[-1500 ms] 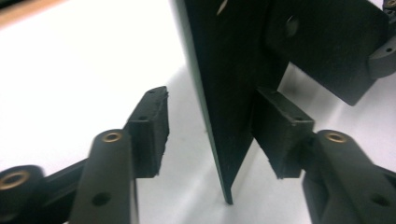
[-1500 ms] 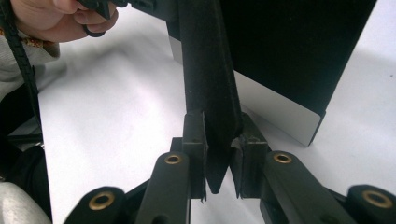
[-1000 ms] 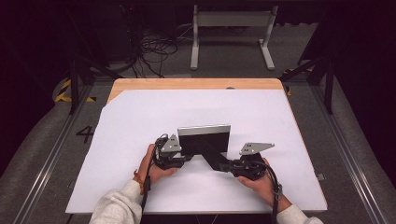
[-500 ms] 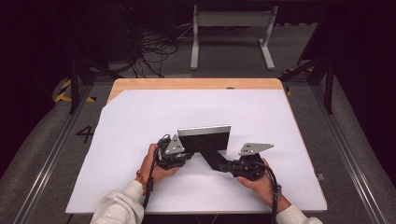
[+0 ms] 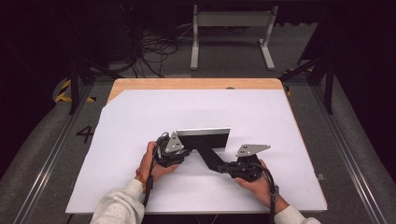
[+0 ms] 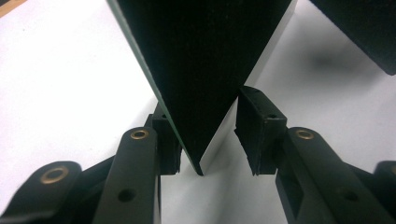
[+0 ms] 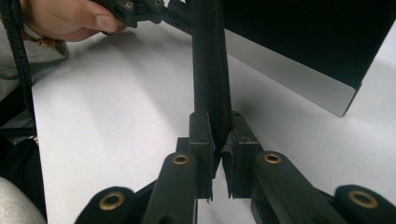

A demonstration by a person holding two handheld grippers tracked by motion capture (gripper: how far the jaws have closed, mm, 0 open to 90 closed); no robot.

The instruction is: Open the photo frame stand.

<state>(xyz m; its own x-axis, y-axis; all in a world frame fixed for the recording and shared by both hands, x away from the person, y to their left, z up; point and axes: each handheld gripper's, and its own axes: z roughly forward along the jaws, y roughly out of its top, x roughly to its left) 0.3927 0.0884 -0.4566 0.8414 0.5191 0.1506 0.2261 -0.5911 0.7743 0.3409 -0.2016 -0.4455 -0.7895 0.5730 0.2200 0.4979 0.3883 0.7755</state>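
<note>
A thin panel [image 5: 203, 138], silver on one face and black on the other, stands on edge on the white sheet [image 5: 140, 116]. A black flap [image 5: 210, 156] runs from its base toward the right hand. My left gripper [image 5: 187, 151] is at the panel's left end. In the left gripper view the panel's corner [image 6: 205, 56] sits between the jaws of the left gripper [image 6: 210, 135]; one pad touches it and the other stands apart. My right gripper [image 5: 223, 166] has just been closing, and in its own view the right gripper [image 7: 218, 144] pinches the flap [image 7: 211, 70] edge-on.
The sheet covers a wooden table [image 5: 196, 84] whose far edge is bare. Beyond it are cables [image 5: 154, 51] and a metal stand [image 5: 231, 28] on the floor. In the right gripper view the other hand [image 7: 70, 18] rests on the sheet.
</note>
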